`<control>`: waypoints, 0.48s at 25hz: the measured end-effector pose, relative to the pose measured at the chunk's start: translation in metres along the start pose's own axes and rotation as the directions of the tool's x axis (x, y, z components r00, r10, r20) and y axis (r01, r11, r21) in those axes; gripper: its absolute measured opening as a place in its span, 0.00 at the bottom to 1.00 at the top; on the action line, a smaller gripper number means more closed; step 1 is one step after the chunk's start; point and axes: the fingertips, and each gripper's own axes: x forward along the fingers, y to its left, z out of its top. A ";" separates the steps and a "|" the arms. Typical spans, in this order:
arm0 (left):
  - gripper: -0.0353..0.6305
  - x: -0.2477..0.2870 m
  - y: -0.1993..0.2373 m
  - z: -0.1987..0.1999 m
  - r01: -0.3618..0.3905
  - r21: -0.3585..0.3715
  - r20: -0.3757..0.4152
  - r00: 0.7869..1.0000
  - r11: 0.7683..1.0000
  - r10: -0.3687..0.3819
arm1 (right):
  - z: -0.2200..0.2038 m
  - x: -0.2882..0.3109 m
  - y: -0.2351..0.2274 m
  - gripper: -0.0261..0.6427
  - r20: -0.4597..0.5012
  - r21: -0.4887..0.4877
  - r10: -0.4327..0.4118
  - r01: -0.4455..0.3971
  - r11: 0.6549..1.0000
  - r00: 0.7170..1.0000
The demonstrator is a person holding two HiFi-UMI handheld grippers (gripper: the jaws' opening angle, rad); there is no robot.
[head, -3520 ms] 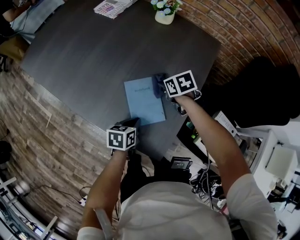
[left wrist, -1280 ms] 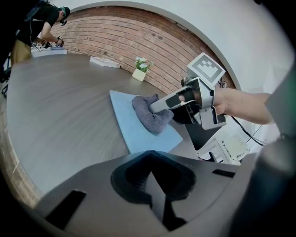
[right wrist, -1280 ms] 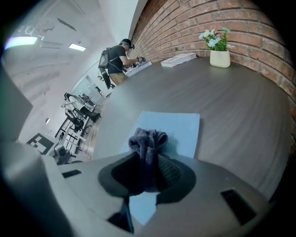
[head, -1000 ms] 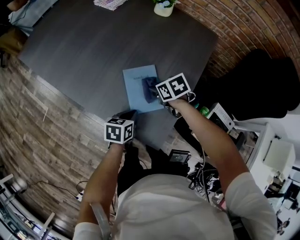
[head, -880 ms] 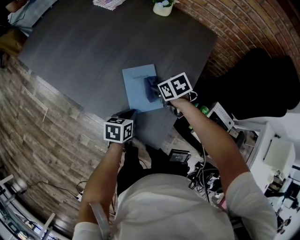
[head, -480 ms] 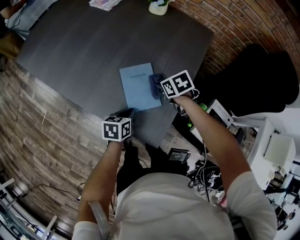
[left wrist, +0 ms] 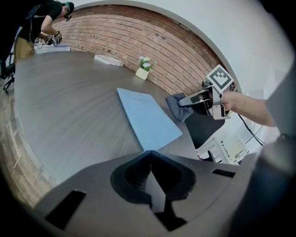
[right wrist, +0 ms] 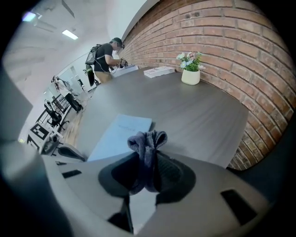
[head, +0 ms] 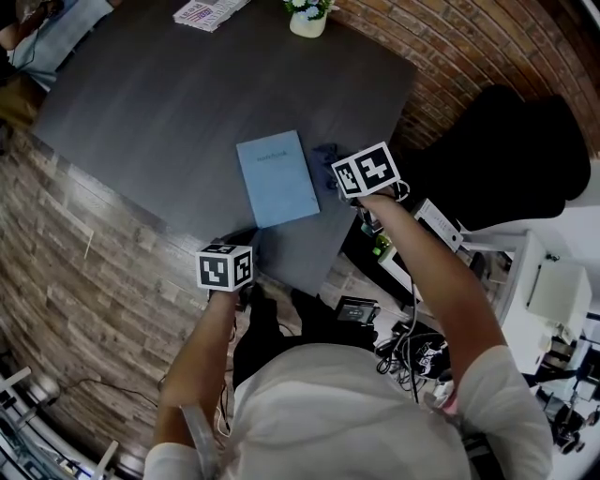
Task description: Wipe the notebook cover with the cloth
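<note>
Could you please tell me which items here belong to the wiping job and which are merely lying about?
Belongs to the job:
notebook
cloth, clamped in the right hand-held gripper

Just lying about:
potted flowers
stack of printed papers
left hand-held gripper, shut on nothing and idle

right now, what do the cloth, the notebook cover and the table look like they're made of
Cloth: soft woven or knit fabric, dark grey-blue; it bunches into limp folds.
Notebook cover: probably card or coated paper, pale blue, matte; flat with no glare.
Table: dark grey wood-look top, likely laminate or veneer; fine straight grain lines, slight sheen.
</note>
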 end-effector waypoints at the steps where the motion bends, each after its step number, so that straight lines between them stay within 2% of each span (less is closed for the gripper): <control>1: 0.06 -0.001 0.001 -0.003 0.001 -0.004 -0.005 1.000 1.000 -0.001 | 0.002 -0.002 0.006 0.19 0.009 0.001 0.014 -0.014 1.000 1.000; 7: 0.06 -0.007 0.006 -0.019 -0.003 -0.026 -0.038 0.999 1.000 0.002 | 0.004 0.001 0.060 0.19 0.021 -0.001 0.133 -0.133 0.991 0.991; 12: 0.06 -0.008 -0.001 -0.020 0.035 -0.026 -0.027 0.999 0.999 -0.036 | -0.004 0.018 0.106 0.19 -0.011 -0.008 0.222 -0.223 0.975 0.975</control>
